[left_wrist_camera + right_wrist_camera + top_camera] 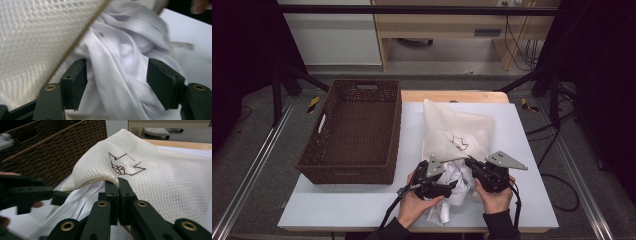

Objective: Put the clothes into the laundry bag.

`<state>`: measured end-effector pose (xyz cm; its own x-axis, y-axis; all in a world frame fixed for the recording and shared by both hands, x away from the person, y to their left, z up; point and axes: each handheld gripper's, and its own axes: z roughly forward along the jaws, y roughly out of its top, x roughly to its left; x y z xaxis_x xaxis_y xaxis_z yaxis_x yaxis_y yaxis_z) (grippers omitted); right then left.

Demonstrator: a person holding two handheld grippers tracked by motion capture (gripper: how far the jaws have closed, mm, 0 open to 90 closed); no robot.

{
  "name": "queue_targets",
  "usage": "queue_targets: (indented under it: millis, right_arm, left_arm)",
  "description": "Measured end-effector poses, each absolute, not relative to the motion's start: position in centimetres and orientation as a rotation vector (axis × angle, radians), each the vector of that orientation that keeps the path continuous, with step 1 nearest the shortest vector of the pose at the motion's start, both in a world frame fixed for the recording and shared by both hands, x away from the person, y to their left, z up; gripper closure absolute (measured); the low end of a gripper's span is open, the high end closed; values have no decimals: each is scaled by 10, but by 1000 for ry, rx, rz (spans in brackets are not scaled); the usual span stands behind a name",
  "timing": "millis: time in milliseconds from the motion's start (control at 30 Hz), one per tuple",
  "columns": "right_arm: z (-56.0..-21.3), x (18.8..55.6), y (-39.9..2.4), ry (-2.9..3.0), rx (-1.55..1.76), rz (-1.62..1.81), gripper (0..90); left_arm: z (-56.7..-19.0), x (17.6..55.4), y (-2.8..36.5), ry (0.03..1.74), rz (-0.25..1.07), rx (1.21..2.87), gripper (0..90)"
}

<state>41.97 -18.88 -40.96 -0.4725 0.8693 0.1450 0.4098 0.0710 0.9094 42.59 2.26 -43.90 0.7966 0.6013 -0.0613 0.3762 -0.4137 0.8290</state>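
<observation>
1. My right gripper point(117, 185) has its fingers clamped on the mesh bag point(160, 177) edge, on the desk point(362, 202) beside the basket point(354, 127).
2. My left gripper point(116, 82) has its fingers apart, straddling the white cloth point(120, 57) at the bag's mouth.

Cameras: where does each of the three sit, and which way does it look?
High view: above the person's side, looking forward and down on the table, basket, bag; both hands show.
Left gripper view: on the left gripper, facing white cloth between open jaws.
Right gripper view: on the right gripper, shut on the bag's edge, facing the basket.
All three share the bag and cloth.
</observation>
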Motion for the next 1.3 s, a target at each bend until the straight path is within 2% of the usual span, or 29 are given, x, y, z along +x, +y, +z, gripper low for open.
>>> queue_targets:
  millis: [100,133,200,333,400,500,733,867,933,1033,1100,1200,1300]
  right_arm:
    - [-409,420,-189,1914,1267,1382,885]
    - [-409,420,-189,1913,1266,1381,885]
    - [-409,420,-189,1914,1266,1380,885]
    - [-410,420,-189,1918,1264,1378,885]
    - [-410,420,-188,1917,1268,1382,886]
    - [-410,420,-188,1922,1260,1379,885]
    - [-407,418,-189,1914,1259,1392,885]
    - [-407,418,-191,1909,1262,1394,885]
    - [-407,419,-192,1907,1266,1394,885]
    - [-408,419,-192,1907,1272,1392,885]
    - [-408,419,-192,1908,1272,1389,885]
    - [-409,420,-192,1908,1272,1388,885]
    - [-409,420,-192,1912,1270,1385,885]
  left_arm:
    - [-445,414,28,730,279,2055,312]
    - [-449,412,30,739,266,2054,336]
    - [-458,411,30,761,220,2057,434]
    - [-467,415,25,753,198,2056,752]
    - [-463,417,20,737,217,2064,817]
    - [-453,418,8,699,281,2075,836]
    - [-455,445,-13,714,334,2101,834]
    - [-463,454,-12,729,364,2088,794]
    - [-463,451,-10,726,376,2083,720]
    - [-459,443,-5,728,400,2077,500]
    - [-456,437,3,715,361,2059,405]
    - [-452,429,17,720,310,2041,347]
    - [-456,418,28,728,262,2028,372]
